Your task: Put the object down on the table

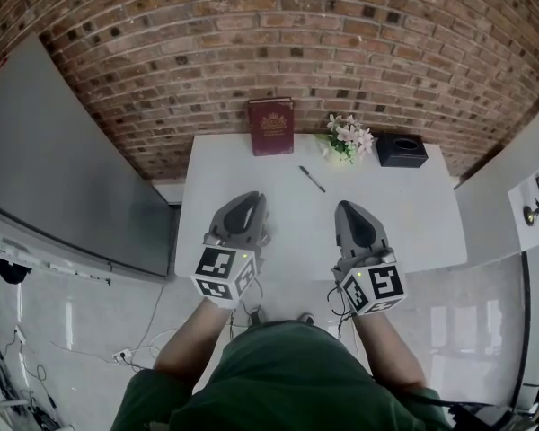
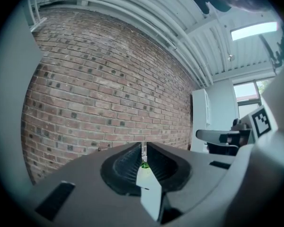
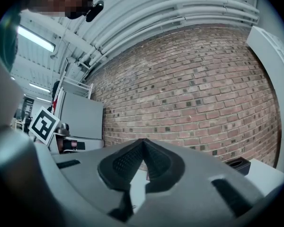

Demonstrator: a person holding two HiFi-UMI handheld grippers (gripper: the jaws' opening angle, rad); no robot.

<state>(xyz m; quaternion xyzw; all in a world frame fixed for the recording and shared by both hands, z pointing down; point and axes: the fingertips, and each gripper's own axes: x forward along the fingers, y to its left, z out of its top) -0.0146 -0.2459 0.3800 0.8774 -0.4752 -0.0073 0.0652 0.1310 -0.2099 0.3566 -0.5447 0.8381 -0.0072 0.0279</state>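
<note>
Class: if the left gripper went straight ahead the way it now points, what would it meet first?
Probably the flowers: green and white show in the slit between the jaws of the left gripper, with the brick wall behind. Depth is unclear, so it may pass above them.

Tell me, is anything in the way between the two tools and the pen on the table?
Nothing visible is. The pen lies on the bare white table ahead of the left tool and right tool, both shut and empty. The red book, flowers and black box sit farther back.
</note>
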